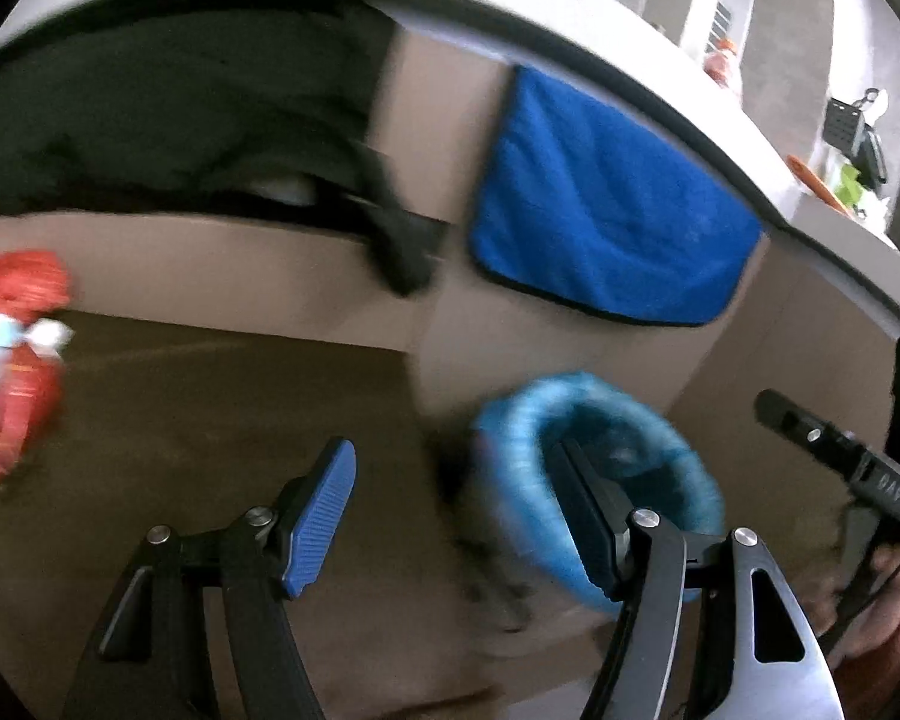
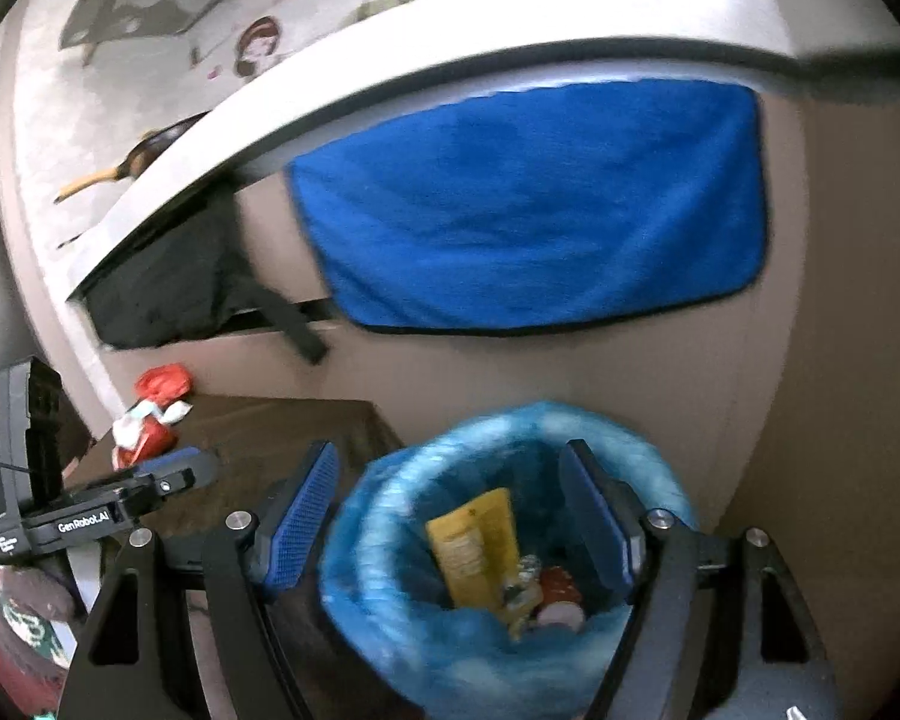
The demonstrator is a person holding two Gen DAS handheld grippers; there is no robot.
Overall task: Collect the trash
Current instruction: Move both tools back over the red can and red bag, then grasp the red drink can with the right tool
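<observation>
A small bin with a blue liner (image 2: 366, 516) stands on the floor against a beige cabinet. Inside it lie a yellow packet (image 2: 474, 546) and a red-and-white wrapper (image 2: 561, 597). My right gripper (image 2: 450, 516) hangs open just above the bin's mouth, with nothing between its blue pads. My left gripper (image 1: 456, 516) is also open and empty, to the left of the bin (image 1: 510, 432). Red and white crumpled wrappers (image 1: 18, 360) lie on the brown floor at the far left, apart from both grippers, and appear as a wrapper pile (image 2: 150, 414) in the right wrist view.
A blue towel (image 2: 528, 204) hangs over the cabinet front under a pale countertop edge (image 2: 390, 90). A black bag with a strap (image 2: 210, 288) fills an open shelf on the left. The left gripper (image 2: 174, 471) shows beside the right one.
</observation>
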